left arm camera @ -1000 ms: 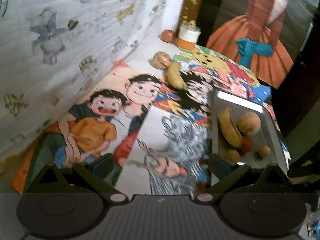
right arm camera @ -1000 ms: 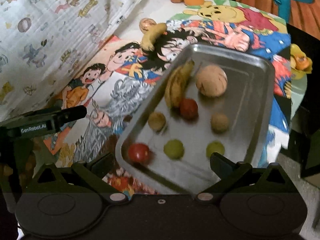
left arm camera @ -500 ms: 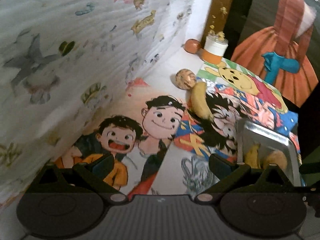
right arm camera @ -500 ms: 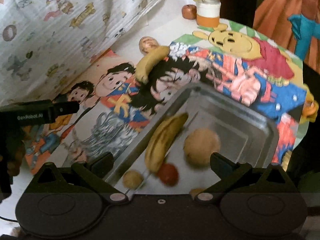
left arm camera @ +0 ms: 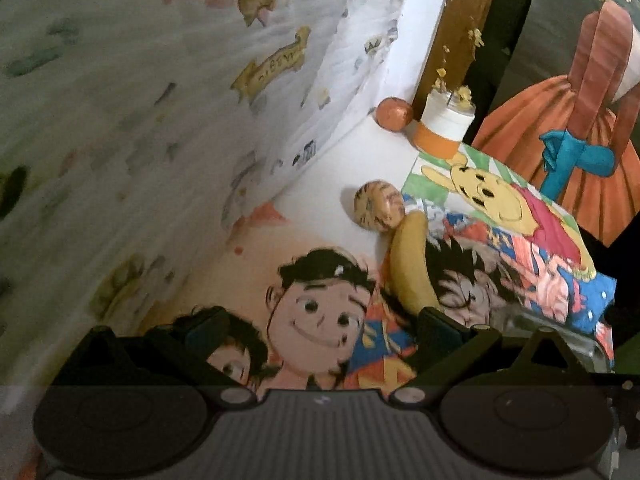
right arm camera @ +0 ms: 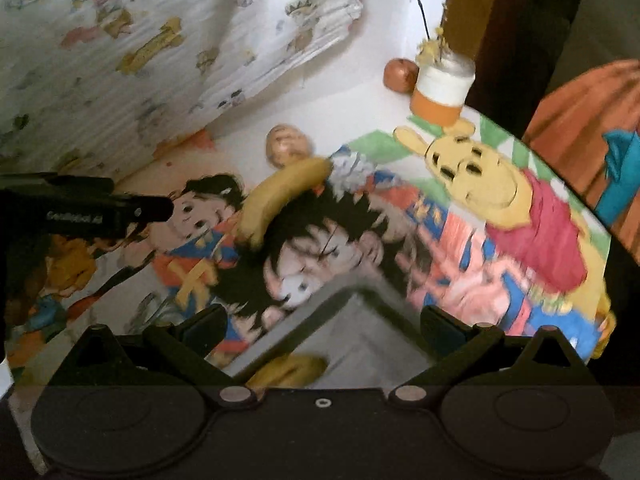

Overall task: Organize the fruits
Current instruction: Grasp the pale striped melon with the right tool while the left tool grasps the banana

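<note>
Banana still loose beyond the tray

Banana (left arm camera: 410, 264) lies on the cartoon cloth, touching the round striped fruit (left arm camera: 379, 206), beyond the steel tray's (right arm camera: 344, 304) far corner. We have pushed both grippers forward past the tray; left gripper (left arm camera: 320, 324) and right gripper (right arm camera: 322, 326) spread, empty. Left one now nears the banana: pickup looks next.

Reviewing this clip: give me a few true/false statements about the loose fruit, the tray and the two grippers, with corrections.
1. The left gripper holds the banana. False: it is open and empty.
2. A striped round fruit lies at the banana's far end. True.
3. The orange-and-white jar stands inside the metal tray. False: it stands far back by the wall, beside a reddish fruit.
4. The right gripper is open. True.
</note>
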The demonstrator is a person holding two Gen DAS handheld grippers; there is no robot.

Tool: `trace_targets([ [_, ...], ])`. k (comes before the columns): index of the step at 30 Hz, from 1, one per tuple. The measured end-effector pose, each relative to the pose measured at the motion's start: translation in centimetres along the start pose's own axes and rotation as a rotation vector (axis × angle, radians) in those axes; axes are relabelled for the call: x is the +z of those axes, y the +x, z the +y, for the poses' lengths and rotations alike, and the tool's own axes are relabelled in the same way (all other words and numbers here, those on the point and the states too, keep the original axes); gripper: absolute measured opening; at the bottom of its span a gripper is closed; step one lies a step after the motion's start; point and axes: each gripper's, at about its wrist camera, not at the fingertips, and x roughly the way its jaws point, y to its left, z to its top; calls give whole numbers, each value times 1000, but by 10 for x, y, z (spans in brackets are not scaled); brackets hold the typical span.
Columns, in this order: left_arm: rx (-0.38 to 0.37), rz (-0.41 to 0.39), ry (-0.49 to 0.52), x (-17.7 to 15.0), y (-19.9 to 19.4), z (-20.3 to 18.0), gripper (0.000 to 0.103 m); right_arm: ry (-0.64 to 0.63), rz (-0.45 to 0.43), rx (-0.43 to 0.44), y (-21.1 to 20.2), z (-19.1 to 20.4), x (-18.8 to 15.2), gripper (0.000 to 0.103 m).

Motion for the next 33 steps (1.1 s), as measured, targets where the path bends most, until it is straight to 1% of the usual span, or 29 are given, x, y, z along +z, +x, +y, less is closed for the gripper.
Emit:
trace_targets([
  [4,-46,-33,9,3,11,2,103,-11,-29,-6,8,-18,31,102],
  [8,-90,-59,23,2,20,2,103,43,-50,3,21,-41,67,102],
  [12,-126,-72,33,2,29,-4,103,66,-66,66,43,-51,100,102],
  [15,-165,-77,32,1,38,-11,103,50,-74,120,65,-48,120,102],
  [17,-186,-76,25,-1,45,-16,103,39,-73,136,82,-46,131,102],
  [21,-215,-81,-14,-5,59,-22,103,22,-59,178,116,-39,148,98],
  [25,-190,-66,-53,-6,75,-25,101,36,-23,228,142,-30,157,95],
  [27,-189,-60,-62,-6,81,-26,97,27,-1,240,153,-22,159,91],
  [29,-178,-81,-47,-6,83,-29,94,8,18,240,162,-14,159,85],
  [30,-176,-84,-41,-6,84,-30,91,-3,27,242,166,-10,159,83],
  [33,-182,-90,-30,-4,88,-35,87,-33,49,247,174,-1,157,80],
])
